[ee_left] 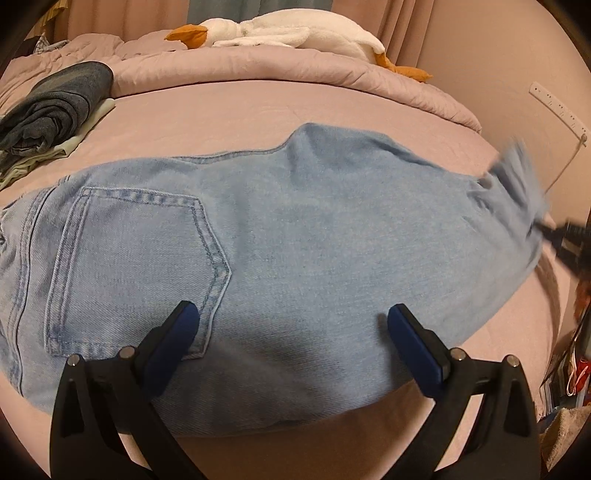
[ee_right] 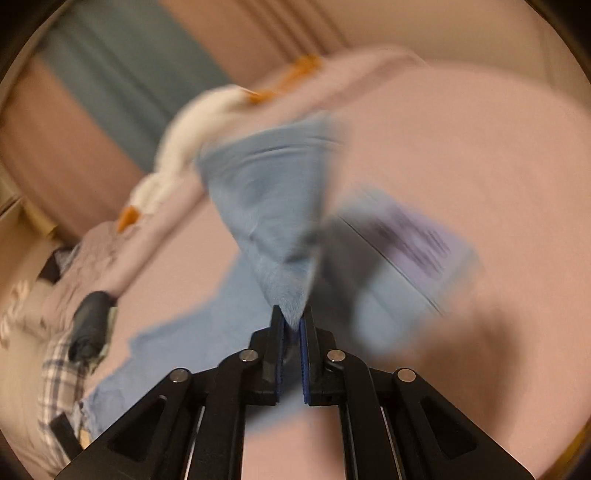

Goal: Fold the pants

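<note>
A: Where are the pants?

B: The light-blue denim pants [ee_left: 280, 229] lie spread across the pink bed [ee_left: 229, 107], back pocket [ee_left: 133, 273] up at about 9 o'clock in the left wrist view. Their end at 3 o'clock is lifted and blurred.

A: What has hold of it?

B: The right gripper [ee_right: 292, 325]: its fingers are pressed together, pinching a peak of denim [ee_right: 273, 206]. It also shows at 3 o'clock in the left view.

A: And the left gripper?

B: The left gripper [ee_left: 291, 314] hovers over the near edge at 6 o'clock, fingers [ee_left: 413, 343] spread wide, nothing between them.

A: Around that?

B: Folded dark clothes [ee_left: 55, 107] at 10 o'clock, a white plush goose [ee_left: 288, 31] on the duvet [ee_left: 258, 68] at 12.
</note>
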A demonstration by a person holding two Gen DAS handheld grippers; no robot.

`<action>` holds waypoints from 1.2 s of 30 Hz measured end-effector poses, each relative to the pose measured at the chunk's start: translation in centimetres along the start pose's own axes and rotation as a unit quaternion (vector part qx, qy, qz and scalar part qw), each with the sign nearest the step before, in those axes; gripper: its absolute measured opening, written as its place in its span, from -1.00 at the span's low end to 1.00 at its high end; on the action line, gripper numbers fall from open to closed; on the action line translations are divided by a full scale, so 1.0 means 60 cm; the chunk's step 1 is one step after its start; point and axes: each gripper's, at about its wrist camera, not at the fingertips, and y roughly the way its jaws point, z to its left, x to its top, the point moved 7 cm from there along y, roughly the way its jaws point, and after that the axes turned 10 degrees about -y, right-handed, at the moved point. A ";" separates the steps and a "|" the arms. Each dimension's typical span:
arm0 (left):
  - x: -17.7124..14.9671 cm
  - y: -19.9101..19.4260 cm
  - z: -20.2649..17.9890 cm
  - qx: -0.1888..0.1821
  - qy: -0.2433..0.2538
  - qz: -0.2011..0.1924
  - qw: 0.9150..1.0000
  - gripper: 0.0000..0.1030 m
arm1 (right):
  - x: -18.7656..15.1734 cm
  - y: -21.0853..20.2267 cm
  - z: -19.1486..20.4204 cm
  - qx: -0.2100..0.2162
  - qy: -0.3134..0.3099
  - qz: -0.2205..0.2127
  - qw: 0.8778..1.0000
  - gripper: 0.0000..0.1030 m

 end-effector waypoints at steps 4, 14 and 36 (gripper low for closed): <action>0.001 -0.001 -0.001 0.014 -0.005 0.014 1.000 0.98 | -0.037 0.021 -0.049 0.059 0.099 -0.004 0.993 -0.74; 0.042 -0.019 0.040 -0.001 -0.118 -0.001 0.993 0.87 | 0.028 0.035 -0.037 0.024 0.107 0.003 0.994 -0.87; 0.033 -0.020 0.058 0.077 -0.068 -0.023 0.994 0.74 | 0.034 -0.026 -0.135 -0.014 0.113 -0.047 0.992 -0.56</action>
